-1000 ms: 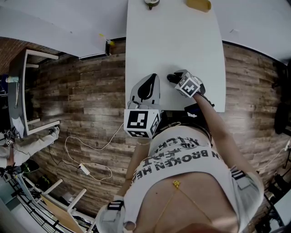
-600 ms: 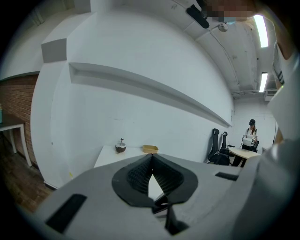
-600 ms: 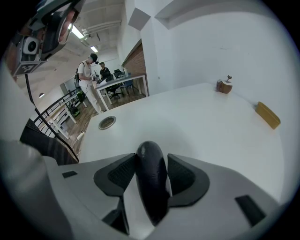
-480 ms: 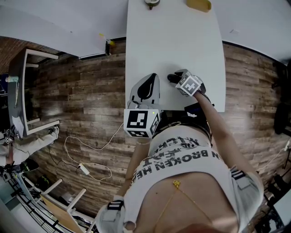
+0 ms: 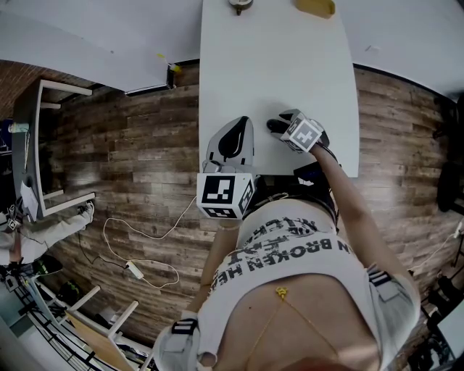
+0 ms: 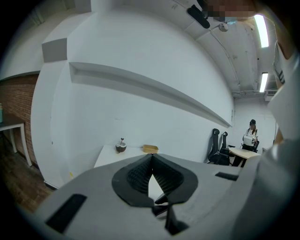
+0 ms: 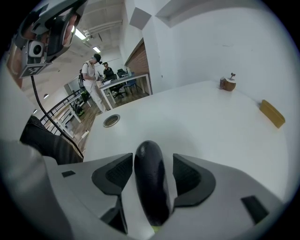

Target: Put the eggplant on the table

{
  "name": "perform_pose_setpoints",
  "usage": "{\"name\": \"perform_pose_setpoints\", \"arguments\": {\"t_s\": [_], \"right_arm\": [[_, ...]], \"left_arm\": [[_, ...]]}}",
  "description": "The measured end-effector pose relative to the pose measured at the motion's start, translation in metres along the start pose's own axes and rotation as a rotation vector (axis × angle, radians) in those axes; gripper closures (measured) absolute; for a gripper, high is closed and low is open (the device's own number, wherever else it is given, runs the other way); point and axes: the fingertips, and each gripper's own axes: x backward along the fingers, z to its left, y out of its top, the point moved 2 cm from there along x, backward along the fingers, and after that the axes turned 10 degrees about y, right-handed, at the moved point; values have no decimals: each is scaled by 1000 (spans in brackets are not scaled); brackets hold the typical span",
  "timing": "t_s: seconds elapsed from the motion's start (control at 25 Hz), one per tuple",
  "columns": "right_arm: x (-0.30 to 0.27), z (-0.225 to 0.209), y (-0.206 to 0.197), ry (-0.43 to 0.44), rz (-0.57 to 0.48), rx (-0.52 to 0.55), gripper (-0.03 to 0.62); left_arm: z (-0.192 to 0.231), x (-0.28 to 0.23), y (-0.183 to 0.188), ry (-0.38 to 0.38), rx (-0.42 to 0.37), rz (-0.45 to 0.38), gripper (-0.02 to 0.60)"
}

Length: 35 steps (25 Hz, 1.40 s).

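Note:
A dark purple eggplant (image 7: 149,183) lies on the white table (image 7: 197,112), lengthwise between the jaws of my right gripper (image 7: 152,164). Those jaws are opening: a gap shows beside the right pad, and the left pad stands close to the skin. In the head view the right gripper (image 5: 279,124) points down at the near part of the table (image 5: 275,51), with the eggplant's (image 5: 273,124) dark end showing just past it. My left gripper (image 5: 235,129) hovers to its left over the table's near left part, its pads (image 6: 140,176) meeting at the tips and holding nothing.
At the table's far end stand a small brown coconut-like object (image 5: 241,4) and a yellow tray (image 5: 316,7). A round cable hole (image 7: 111,120) sits in the tabletop. A white cable (image 5: 138,253) lies on the wood floor, and a side table (image 5: 36,145) stands at the left.

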Motion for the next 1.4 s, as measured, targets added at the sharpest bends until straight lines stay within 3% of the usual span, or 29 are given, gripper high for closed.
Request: {"name": "perform_pose_setpoints", "arguments": {"t_s": [1.12,1.4], "right_arm": [[27,12,7,42,-9,64,339],[34,17,10,30,25,137,341]], "left_arm": [[-9,-4,2,-35,-12,2,575],[-12,-4,2,-45,-17,3,575]]}}
